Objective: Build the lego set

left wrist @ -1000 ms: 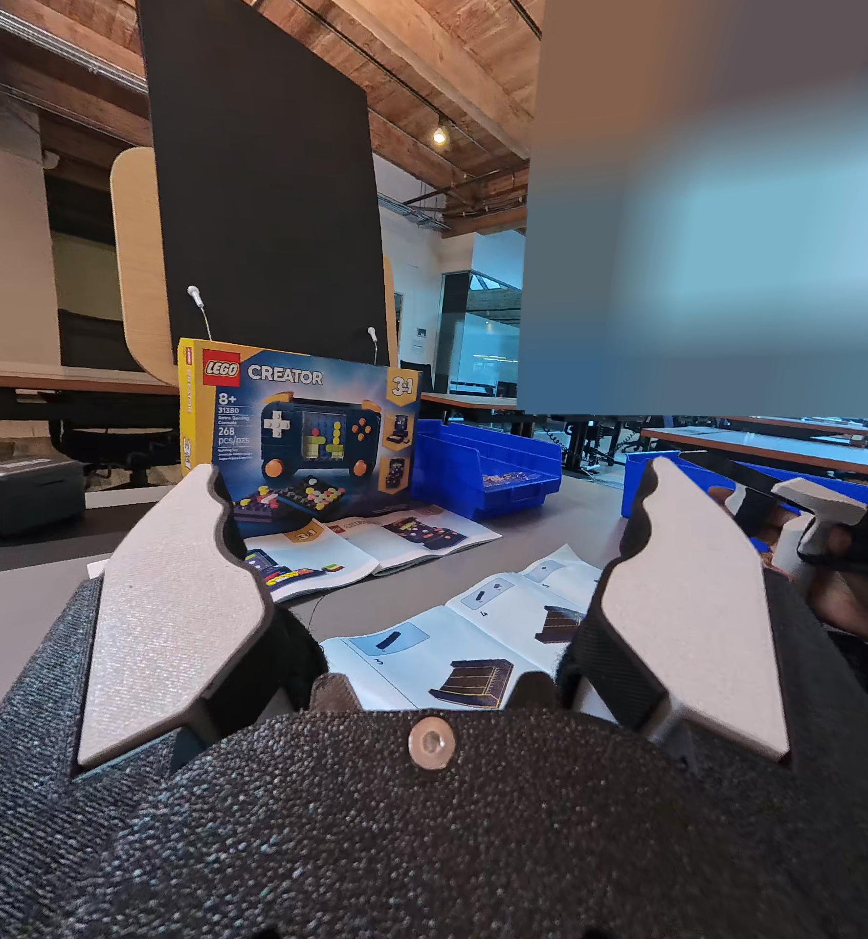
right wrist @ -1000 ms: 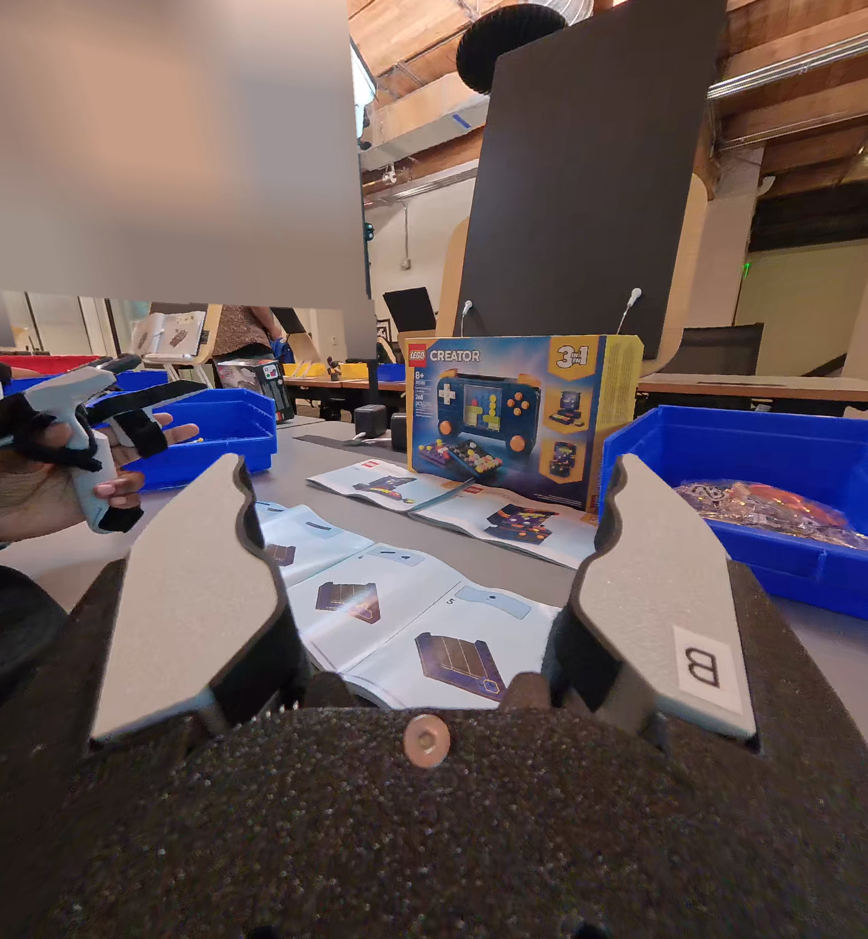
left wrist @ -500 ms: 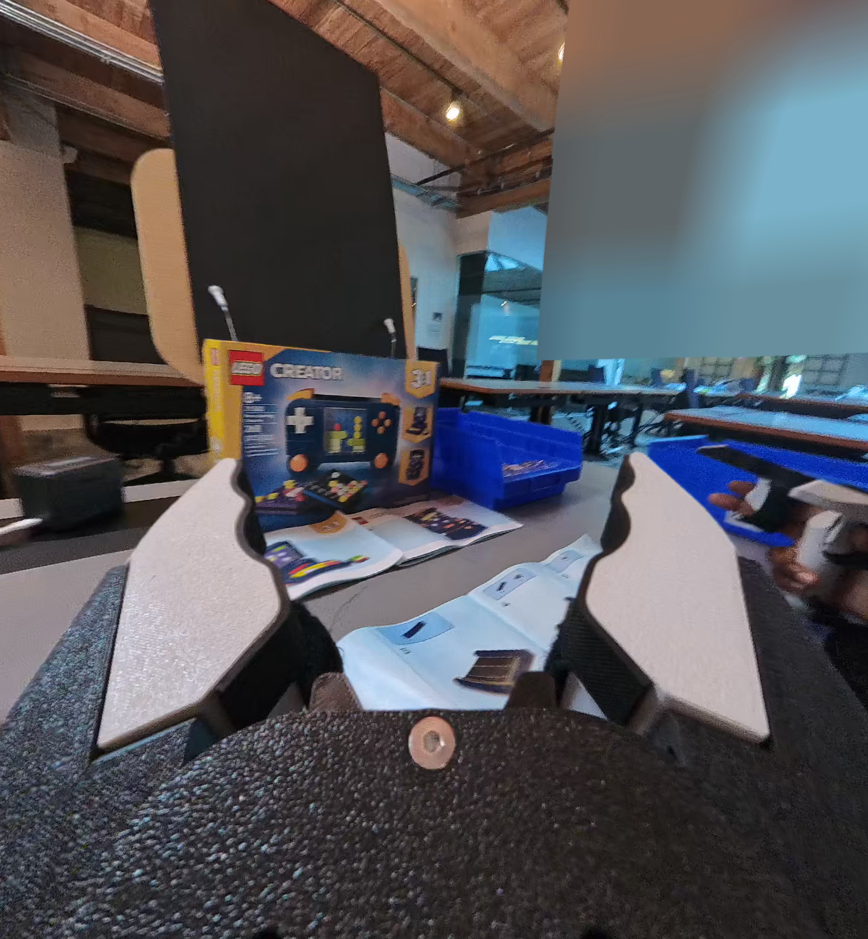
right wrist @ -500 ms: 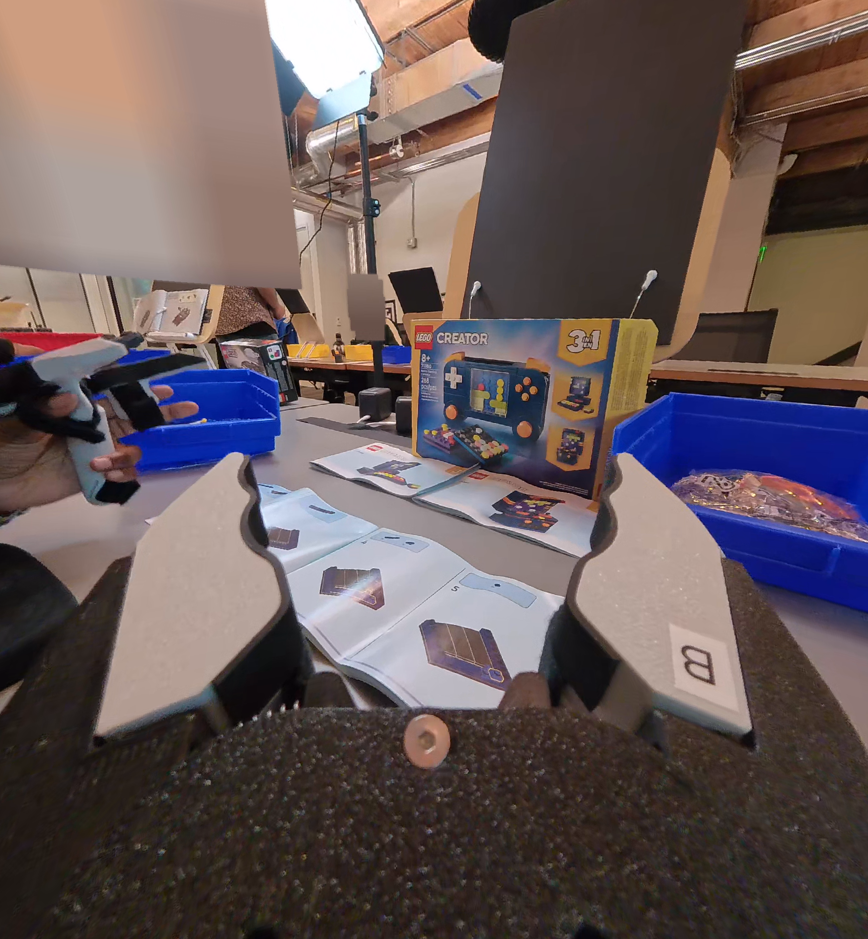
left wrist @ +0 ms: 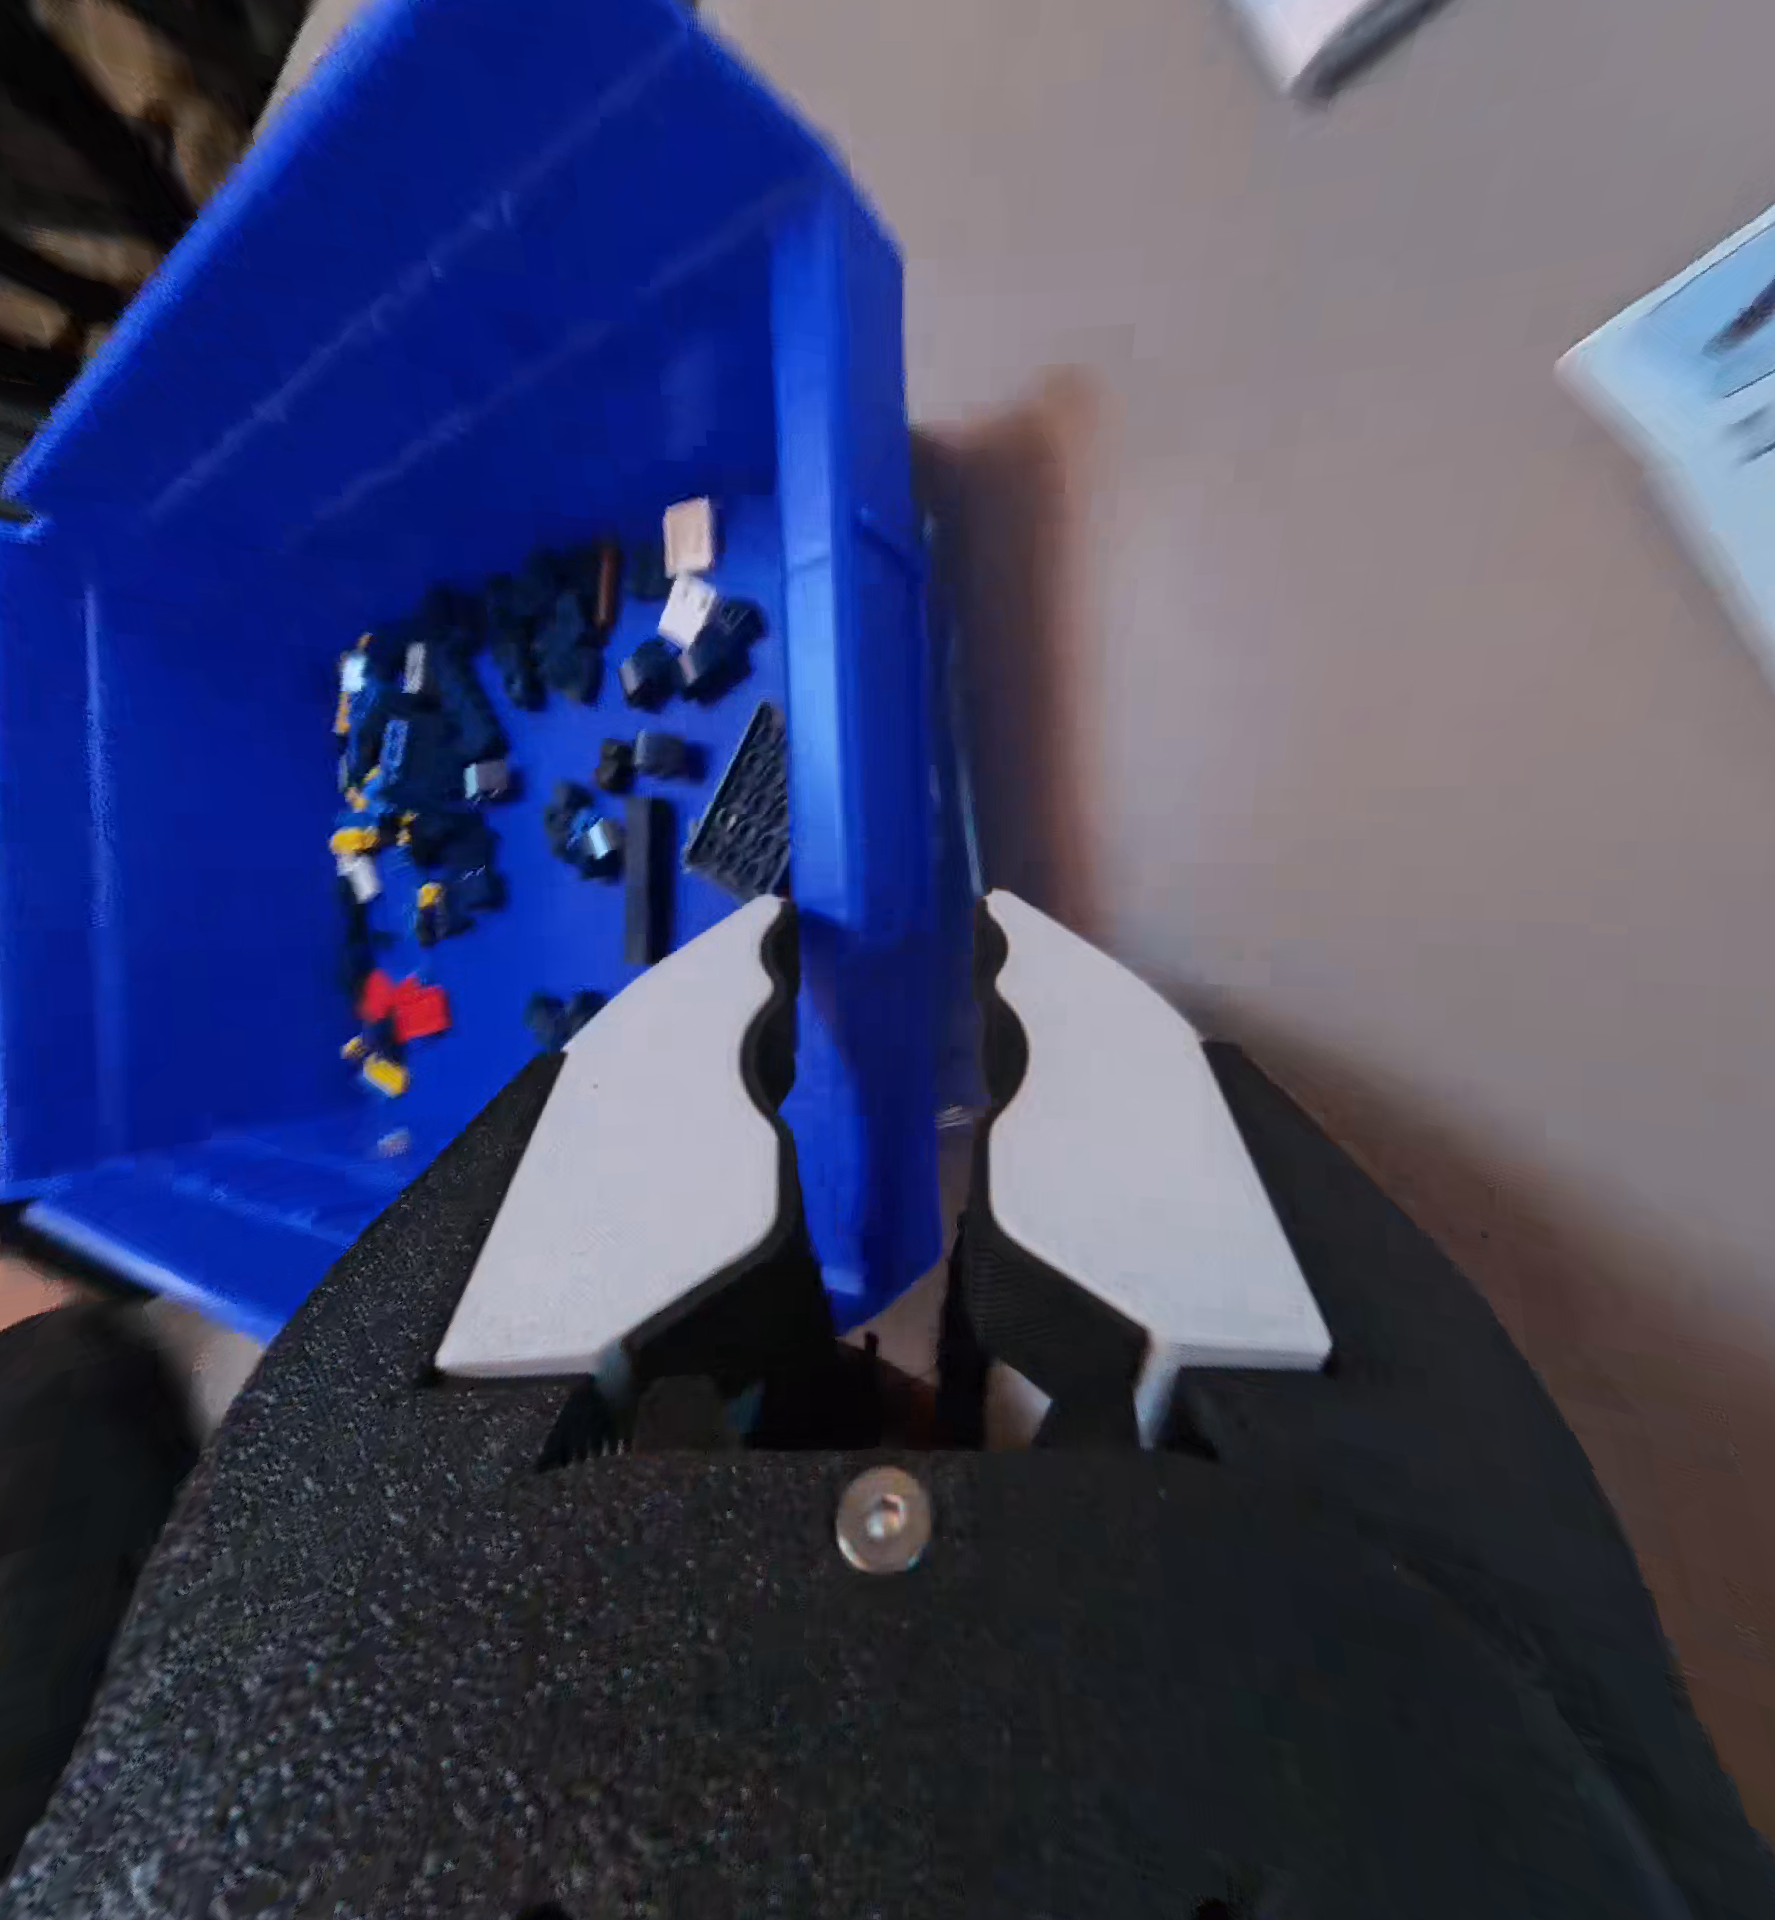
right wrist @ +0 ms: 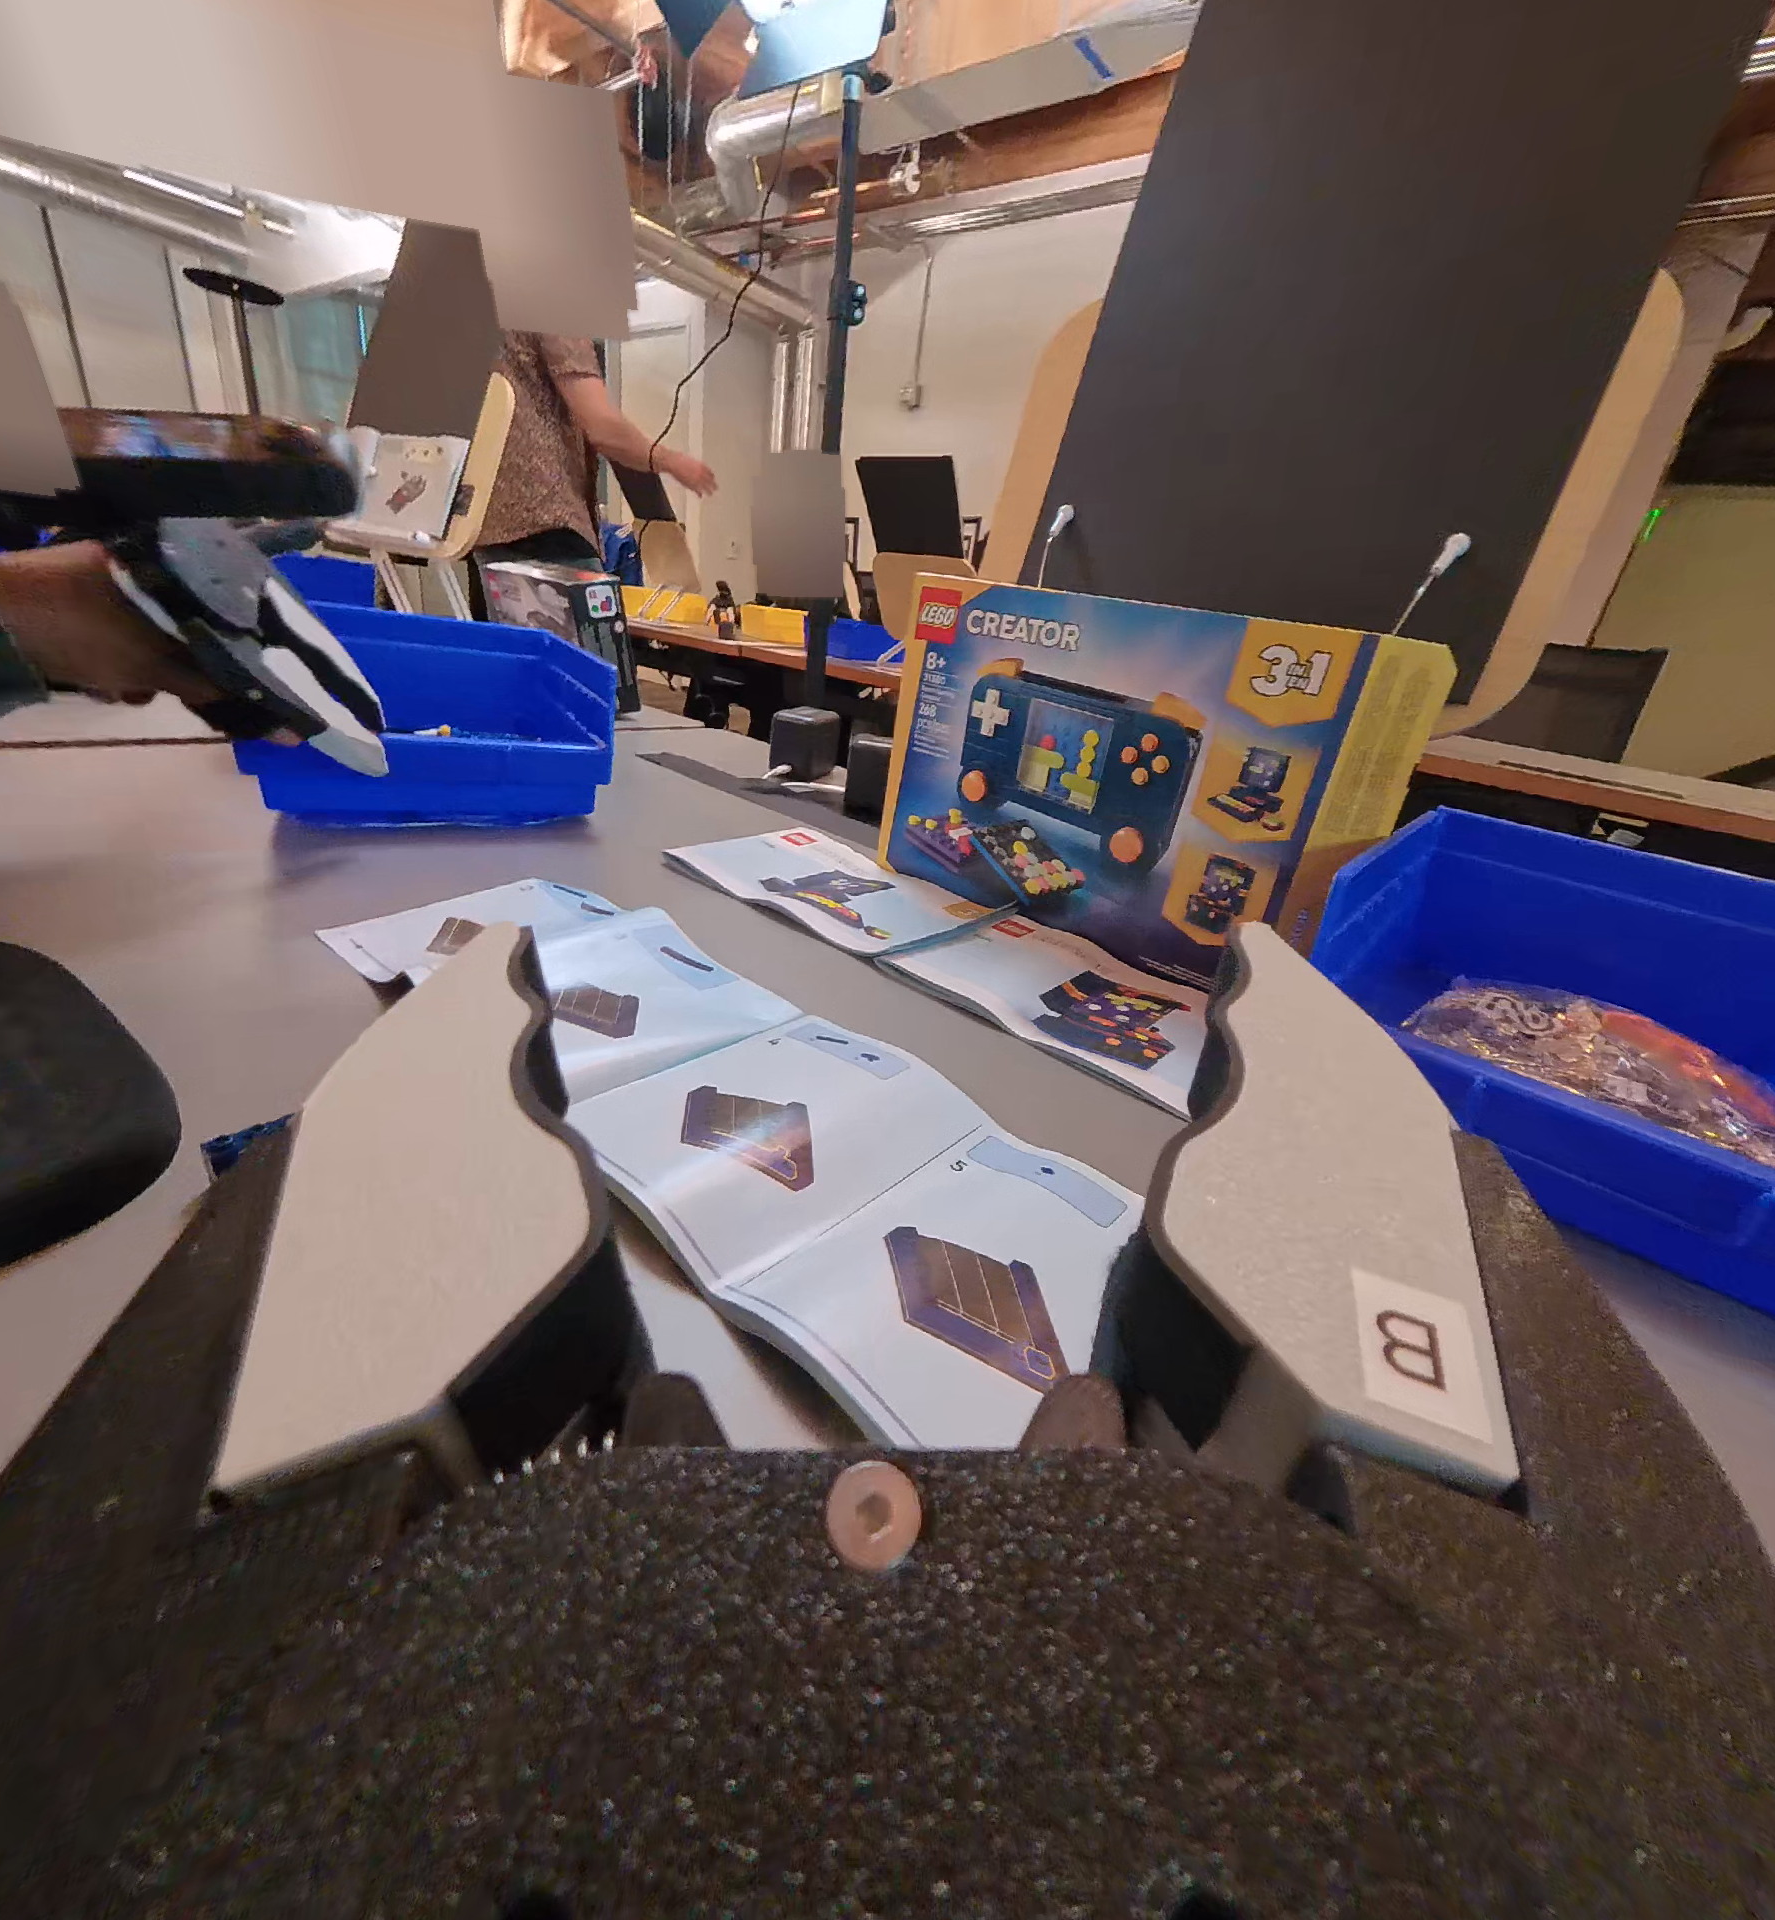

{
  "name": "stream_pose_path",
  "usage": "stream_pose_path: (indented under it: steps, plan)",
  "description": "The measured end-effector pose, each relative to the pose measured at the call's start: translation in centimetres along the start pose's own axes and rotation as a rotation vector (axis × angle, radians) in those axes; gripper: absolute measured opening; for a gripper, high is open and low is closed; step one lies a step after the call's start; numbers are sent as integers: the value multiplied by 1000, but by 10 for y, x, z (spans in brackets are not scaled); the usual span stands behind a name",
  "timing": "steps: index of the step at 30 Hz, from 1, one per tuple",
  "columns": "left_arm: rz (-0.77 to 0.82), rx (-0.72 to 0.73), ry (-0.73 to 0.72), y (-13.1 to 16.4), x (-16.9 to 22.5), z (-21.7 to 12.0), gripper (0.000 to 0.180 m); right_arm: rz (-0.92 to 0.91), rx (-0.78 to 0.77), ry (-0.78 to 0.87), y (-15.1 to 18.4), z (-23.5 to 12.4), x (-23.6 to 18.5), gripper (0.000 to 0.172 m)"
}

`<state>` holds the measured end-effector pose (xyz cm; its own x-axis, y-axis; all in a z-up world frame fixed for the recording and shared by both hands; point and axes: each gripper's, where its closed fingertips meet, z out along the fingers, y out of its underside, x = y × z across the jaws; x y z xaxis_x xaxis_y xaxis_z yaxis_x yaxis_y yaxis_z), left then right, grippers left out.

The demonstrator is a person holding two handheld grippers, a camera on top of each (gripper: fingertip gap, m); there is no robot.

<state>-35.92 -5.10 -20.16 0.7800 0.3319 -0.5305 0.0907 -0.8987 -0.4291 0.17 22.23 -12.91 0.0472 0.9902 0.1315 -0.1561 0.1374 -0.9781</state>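
My left gripper points down at a blue bin and is shut on its right side wall, one pad inside and one outside. Several small bricks, mostly dark blue with some red, yellow and white, lie on the bin floor beside a dark studded plate. In the right wrist view the left gripper sits at the near rim of that bin. My right gripper is open and empty, low over an open instruction booklet.
A toy brick set box stands behind two more booklets. A second blue bin at the right holds a clear bag of pieces. A black rounded object lies at the left. A person stands far behind.
My left gripper swung from facing the box to pointing down at the left blue bin, and its jaws closed from wide open onto the bin's wall. My right gripper stayed open, almost still.
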Motion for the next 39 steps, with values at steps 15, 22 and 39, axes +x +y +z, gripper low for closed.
stream_pose_path:
  steps: [15,22,39]
  plan:
    - [71,-400,77,97,31,-32,31,-9,-20,-61,3,2,-11,109]
    - [91,-364,325,107,110,-101,47,-9,-32,-101,5,4,-17,108]
    - [1,-173,557,79,-58,-61,40,-27,-29,-148,0,5,-28,104]
